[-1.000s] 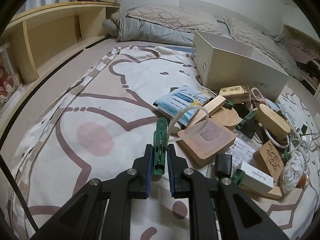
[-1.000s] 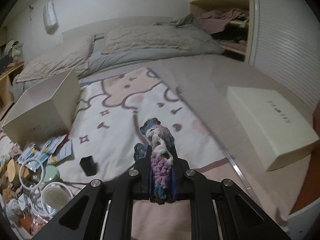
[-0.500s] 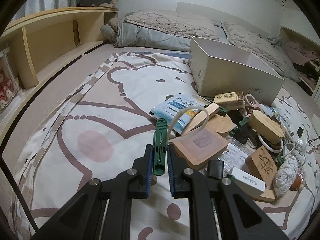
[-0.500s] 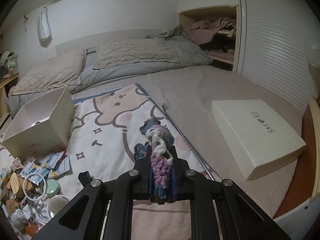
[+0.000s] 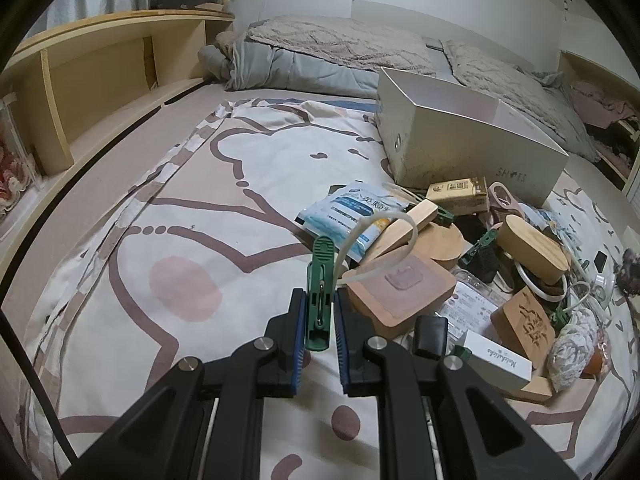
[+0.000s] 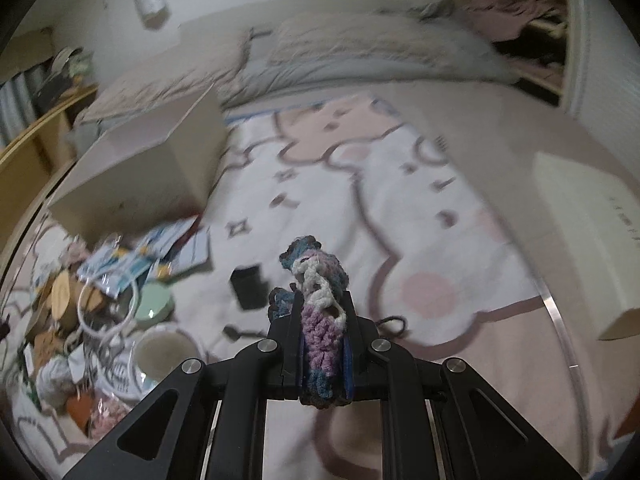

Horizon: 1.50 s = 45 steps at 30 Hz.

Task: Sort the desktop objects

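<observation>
Now my left gripper (image 5: 320,312) pinches a green clothespin (image 5: 320,280) near the box (image 5: 460,148); my right gripper (image 6: 322,320) clamps a crocheted piece (image 6: 320,300).

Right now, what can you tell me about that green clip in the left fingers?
The green clip looks like a plastic clothes peg with a metal spring wire at its middle and a ribbed, rounded end. It stands upright, held above the patterned sheet, squeezed on both sides by the left gripper's blue-padded fingers. Nothing else visibly touches it.
</observation>
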Each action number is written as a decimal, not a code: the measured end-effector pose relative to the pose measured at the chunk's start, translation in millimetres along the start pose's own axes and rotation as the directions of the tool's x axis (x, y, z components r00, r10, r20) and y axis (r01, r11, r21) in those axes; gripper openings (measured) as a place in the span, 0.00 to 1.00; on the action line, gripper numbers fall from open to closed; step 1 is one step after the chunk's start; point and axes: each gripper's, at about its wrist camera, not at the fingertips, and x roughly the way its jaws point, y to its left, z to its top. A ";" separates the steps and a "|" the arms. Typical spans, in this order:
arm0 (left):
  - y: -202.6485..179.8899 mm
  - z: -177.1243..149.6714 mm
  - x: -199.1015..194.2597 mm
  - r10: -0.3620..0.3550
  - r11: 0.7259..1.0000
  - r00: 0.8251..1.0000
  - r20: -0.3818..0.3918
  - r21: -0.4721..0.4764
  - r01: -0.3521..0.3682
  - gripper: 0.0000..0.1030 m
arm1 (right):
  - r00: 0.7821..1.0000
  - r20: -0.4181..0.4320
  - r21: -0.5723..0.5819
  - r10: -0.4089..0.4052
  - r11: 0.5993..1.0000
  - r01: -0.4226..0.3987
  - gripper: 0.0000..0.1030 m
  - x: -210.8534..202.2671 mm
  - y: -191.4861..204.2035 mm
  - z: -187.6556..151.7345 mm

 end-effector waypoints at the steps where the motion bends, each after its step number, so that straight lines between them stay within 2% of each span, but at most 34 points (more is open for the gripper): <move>1: -0.9 -0.4 0.4 0.001 1.000 1.000 -0.002 0.002 -0.001 0.14 | 1.000 -0.015 -0.006 0.004 1.000 -0.004 0.14 4.5 1.6 -2.6; 7: -2.4 -5.0 8.3 0.012 1.000 1.000 -0.024 0.012 -0.012 0.14 | 0.997 -0.071 0.008 0.016 1.000 -0.015 0.14 22.2 0.3 -12.7; 12: -2.1 -6.7 10.7 0.014 1.000 0.999 -0.032 0.009 -0.013 0.14 | 0.997 -0.066 -0.011 0.026 1.000 -0.027 0.17 21.9 4.1 -18.0; 14: -1.7 -6.9 11.1 0.014 1.000 0.999 -0.034 0.009 -0.013 0.14 | 0.997 -0.060 -0.018 0.044 0.999 -0.046 0.22 20.1 5.5 -18.6; 15: -1.8 -7.1 11.2 0.014 1.000 0.999 -0.035 0.009 -0.014 0.14 | 0.997 -0.060 -0.019 0.055 0.998 -0.057 0.29 19.9 5.8 -18.2; 16: -1.7 -7.0 11.3 0.014 1.000 0.999 -0.035 0.009 -0.014 0.14 | 0.996 -0.061 -0.021 0.066 0.997 -0.068 0.41 19.7 6.9 -18.1; 18: -1.8 -7.2 11.2 0.014 1.000 0.999 -0.037 0.010 -0.014 0.14 | 0.995 -0.061 -0.036 0.081 0.996 -0.084 0.53 19.4 11.3 -18.0; 23: -2.2 -7.4 11.6 0.014 1.000 0.999 -0.040 0.011 -0.014 0.14 | 0.994 -0.081 -0.073 0.071 0.994 -0.077 0.55 26.4 20.5 -17.1; 25: -2.2 -7.6 12.4 0.014 1.000 0.999 -0.043 0.010 -0.014 0.14 | 0.993 -0.092 -0.079 0.077 0.993 -0.084 0.65 30.1 25.5 -16.3; 28: -2.7 -8.7 13.1 0.014 1.000 0.999 -0.047 0.013 -0.014 0.14 | 0.992 -0.101 -0.108 0.077 0.990 -0.087 0.74 35.3 38.2 -15.2; 31: -2.2 -8.8 14.0 0.014 1.000 0.999 -0.050 0.012 -0.013 0.14 | 0.993 -0.110 -0.141 0.052 0.988 -0.067 0.74 42.5 49.1 -14.6; 38: 0.8 -10.1 15.6 0.009 1.000 0.998 -0.059 0.001 -0.009 0.14 | 0.991 -0.132 -0.117 -0.004 0.993 -0.012 0.73 55.4 51.0 -14.1; 43: 1.0 -11.2 16.5 0.006 1.000 0.998 -0.063 -0.001 -0.006 0.14 | 0.992 -0.122 -0.135 -0.017 0.991 0.000 0.73 55.1 53.7 -17.3; 45: 1.0 -11.0 16.5 0.005 1.000 0.998 -0.063 -0.002 -0.006 0.14 | 0.993 -0.118 -0.128 -0.017 0.992 0.002 0.70 54.0 52.0 -17.6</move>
